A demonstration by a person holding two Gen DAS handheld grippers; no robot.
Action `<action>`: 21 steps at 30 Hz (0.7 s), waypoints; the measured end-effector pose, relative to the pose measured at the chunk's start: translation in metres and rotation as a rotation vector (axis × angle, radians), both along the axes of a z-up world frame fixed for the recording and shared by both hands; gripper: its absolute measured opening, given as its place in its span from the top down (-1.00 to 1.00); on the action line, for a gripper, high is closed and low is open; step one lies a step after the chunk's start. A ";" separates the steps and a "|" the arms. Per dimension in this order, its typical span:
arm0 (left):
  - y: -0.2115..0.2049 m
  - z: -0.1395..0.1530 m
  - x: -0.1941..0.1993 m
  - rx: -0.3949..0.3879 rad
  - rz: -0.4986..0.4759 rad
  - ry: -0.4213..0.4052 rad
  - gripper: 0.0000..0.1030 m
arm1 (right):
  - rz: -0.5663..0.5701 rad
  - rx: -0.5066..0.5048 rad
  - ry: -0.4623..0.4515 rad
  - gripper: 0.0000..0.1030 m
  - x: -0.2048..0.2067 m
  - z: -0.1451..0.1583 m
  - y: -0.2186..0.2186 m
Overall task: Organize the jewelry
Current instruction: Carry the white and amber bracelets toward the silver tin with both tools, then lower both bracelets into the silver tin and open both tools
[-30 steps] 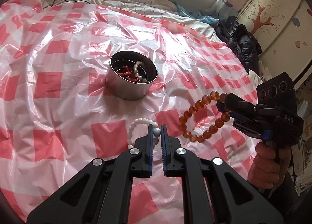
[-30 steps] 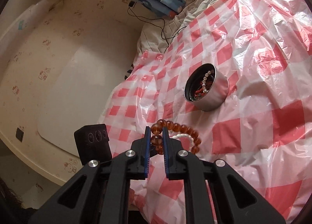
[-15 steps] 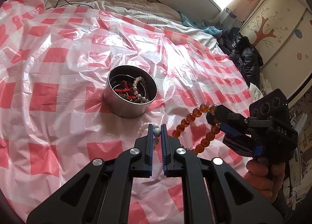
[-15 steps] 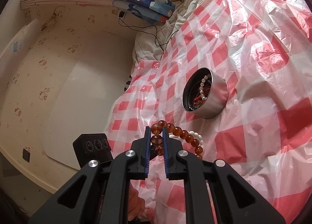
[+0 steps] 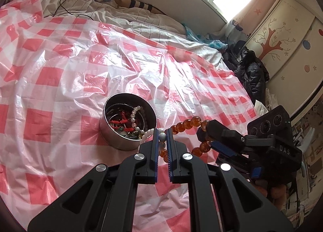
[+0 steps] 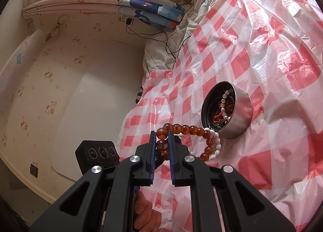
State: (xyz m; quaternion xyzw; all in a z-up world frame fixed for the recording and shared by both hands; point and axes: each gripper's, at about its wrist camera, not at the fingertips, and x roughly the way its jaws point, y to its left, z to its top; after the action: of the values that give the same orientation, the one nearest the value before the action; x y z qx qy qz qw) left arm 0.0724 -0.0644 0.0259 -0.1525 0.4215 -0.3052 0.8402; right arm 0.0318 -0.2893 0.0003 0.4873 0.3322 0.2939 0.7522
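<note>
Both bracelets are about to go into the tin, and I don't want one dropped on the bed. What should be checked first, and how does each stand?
1. Left gripper pinches the white bead bracelet: ok, a bead sits between the shut pads.
2. Right gripper pinches the amber bead bracelet: ok, beads are clamped.
3. Bracelets free of each other: cannot tell; the loops overlap in both views.
4. Metal tin upright and open: ok.
5. Room in the tin: ok, though a pearl strand and red cord pieces already lie inside.
6. Either bracelet over the tin mouth: not ok, both hang beside its rim.
</note>
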 end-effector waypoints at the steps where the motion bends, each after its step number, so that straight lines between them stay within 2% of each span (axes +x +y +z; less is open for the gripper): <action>1: -0.001 0.000 0.002 -0.006 0.004 -0.002 0.87 | -0.005 0.000 0.000 0.75 0.003 0.000 -0.001; 9: -0.009 0.005 0.025 -0.058 0.015 -0.038 0.87 | -0.038 -0.008 -0.030 0.75 0.022 0.004 -0.006; 13: -0.010 0.000 0.035 -0.043 0.031 -0.037 0.87 | -0.046 -0.030 -0.007 0.75 0.030 0.000 -0.007; 16: -0.007 -0.003 0.037 -0.032 0.045 -0.032 0.87 | -0.057 -0.205 0.041 0.73 0.029 0.003 -0.002; 18: -0.004 -0.003 0.038 -0.038 0.054 -0.034 0.87 | -0.069 -0.295 0.071 0.63 0.028 0.002 -0.001; 20: -0.004 -0.007 0.040 -0.022 0.074 -0.030 0.87 | -0.055 -0.421 0.113 0.37 0.031 -0.004 0.004; 21: -0.005 -0.013 0.043 0.020 0.101 -0.017 0.86 | -0.036 -0.496 0.139 0.32 0.033 -0.008 0.009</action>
State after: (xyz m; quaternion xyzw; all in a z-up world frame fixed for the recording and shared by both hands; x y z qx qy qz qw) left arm 0.1158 -0.0692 0.0132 -0.1625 0.4093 -0.2594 0.8595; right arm 0.0644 -0.2800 -0.0082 0.3127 0.4362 0.1557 0.8293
